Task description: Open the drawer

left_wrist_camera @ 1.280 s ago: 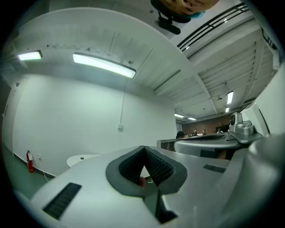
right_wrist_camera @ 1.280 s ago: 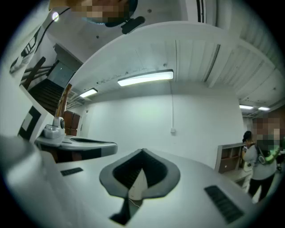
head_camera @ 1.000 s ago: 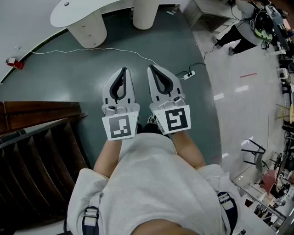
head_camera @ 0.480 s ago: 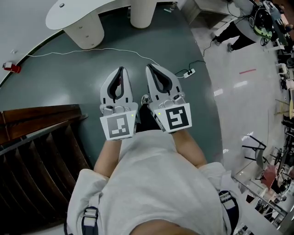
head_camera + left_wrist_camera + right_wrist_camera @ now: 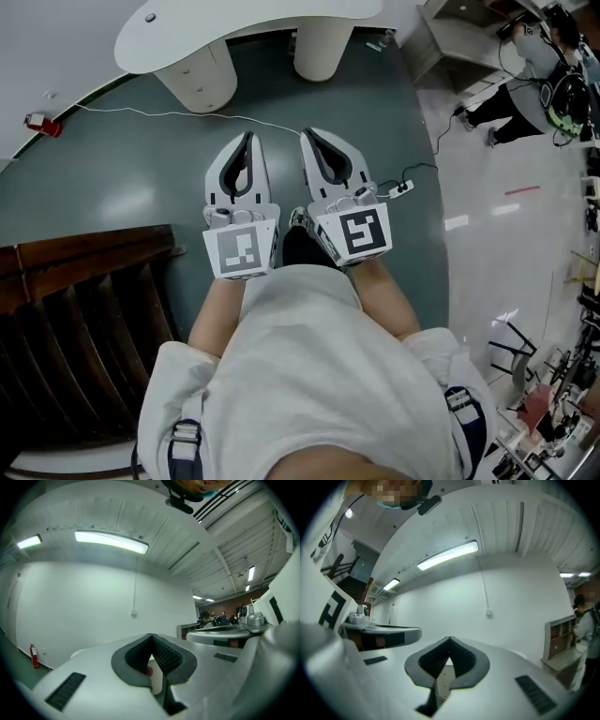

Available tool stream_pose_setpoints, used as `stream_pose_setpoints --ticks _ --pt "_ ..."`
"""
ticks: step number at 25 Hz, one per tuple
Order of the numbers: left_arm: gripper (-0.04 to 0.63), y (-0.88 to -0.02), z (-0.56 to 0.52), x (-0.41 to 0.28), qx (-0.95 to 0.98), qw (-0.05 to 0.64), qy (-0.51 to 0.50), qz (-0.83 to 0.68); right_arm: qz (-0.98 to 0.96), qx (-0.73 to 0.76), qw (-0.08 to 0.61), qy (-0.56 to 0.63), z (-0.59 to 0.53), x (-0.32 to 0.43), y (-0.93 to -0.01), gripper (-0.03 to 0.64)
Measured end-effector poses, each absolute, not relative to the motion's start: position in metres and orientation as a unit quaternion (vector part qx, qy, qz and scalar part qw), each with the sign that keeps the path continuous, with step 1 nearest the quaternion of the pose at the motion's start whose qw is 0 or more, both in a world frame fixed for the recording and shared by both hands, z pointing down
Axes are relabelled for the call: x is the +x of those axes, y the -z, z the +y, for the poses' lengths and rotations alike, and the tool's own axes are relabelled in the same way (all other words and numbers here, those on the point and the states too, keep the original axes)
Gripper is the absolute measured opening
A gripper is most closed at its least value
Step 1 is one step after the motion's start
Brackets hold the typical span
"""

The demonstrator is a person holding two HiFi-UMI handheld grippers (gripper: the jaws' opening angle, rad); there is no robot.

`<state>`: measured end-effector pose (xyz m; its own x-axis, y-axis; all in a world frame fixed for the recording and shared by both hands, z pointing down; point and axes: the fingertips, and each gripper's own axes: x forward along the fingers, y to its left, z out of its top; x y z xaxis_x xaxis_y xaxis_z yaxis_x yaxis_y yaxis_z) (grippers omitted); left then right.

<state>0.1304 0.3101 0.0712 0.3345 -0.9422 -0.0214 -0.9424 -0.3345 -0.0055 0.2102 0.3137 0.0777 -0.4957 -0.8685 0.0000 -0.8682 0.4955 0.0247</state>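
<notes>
Head view first: the white surface (image 5: 234, 28) runs off the top edge. The dark staircase (image 5: 75, 328) is cut by the left and bottom edges. The person's torso (image 5: 309, 375) covers the floor beneath, and only a sliver of dark shoe (image 5: 302, 248) peeks between the marker cubes (image 5: 242, 251), with both hands tucked behind them. Lower right, the stands (image 5: 553, 412) are too small to name.

Left gripper view: the left hand-held gripper (image 5: 151, 635) blocks the lower half. A red spot (image 5: 149, 671) behind its closed tips can't be identified, and the far figures (image 5: 220, 617) are tiny.

Right gripper view: a person (image 5: 582, 620) is sliced by the right edge.
</notes>
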Motion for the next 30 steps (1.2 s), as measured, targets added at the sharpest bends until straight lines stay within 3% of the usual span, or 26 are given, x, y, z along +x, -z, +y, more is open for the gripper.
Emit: stream_pose_setpoints --ticks 18,30 --pt "0.006 -0.103 0.168 0.195 -0.813 -0.008 0.035 0.582 -0.874 0.485 -0.007 -0.023 0.169 0.264 -0.099 0.012" --pt "0.006 -0.127 0.062 0.134 -0.797 -0.034 0.011 0.603 -0.887 0.460 0.026 -0.032 0.067 0.203 -0.129 0.012"
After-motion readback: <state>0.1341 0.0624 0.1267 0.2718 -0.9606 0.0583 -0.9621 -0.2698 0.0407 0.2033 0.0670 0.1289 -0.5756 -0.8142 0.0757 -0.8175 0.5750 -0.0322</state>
